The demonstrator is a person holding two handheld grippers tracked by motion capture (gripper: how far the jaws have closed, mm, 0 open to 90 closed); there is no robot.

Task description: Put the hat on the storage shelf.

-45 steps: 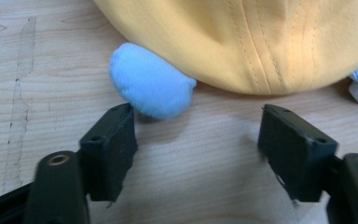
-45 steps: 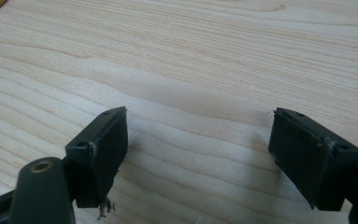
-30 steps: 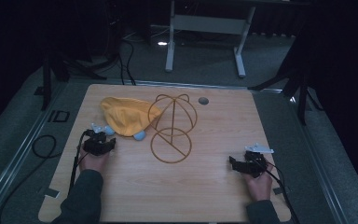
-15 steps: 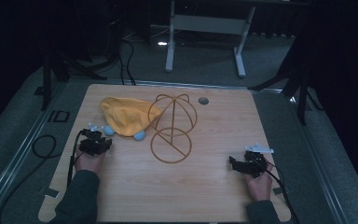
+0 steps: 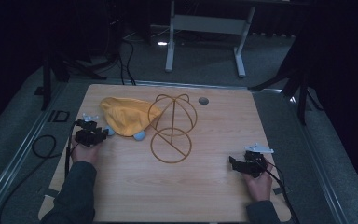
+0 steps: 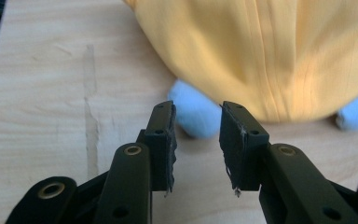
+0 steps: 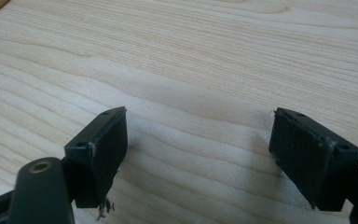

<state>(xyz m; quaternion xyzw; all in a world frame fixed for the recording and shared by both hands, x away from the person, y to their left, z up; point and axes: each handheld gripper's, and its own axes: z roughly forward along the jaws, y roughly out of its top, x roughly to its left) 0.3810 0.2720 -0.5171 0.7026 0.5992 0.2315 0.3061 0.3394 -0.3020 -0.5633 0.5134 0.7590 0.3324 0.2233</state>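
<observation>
Left gripper sits low at the table's left edge, jaws narrowly parted, holding nothing, aimed at a pale blue rounded tip poking out from under the yellow fabric cover. Best approach, by my reading: ease forward until the tip lies between the pads, then close on the tip, not loose cloth. Golden wire dome frame stands just right of the cover, touching it. Right gripper rests wide open and empty on bare light wooden table, well apart.
</observation>
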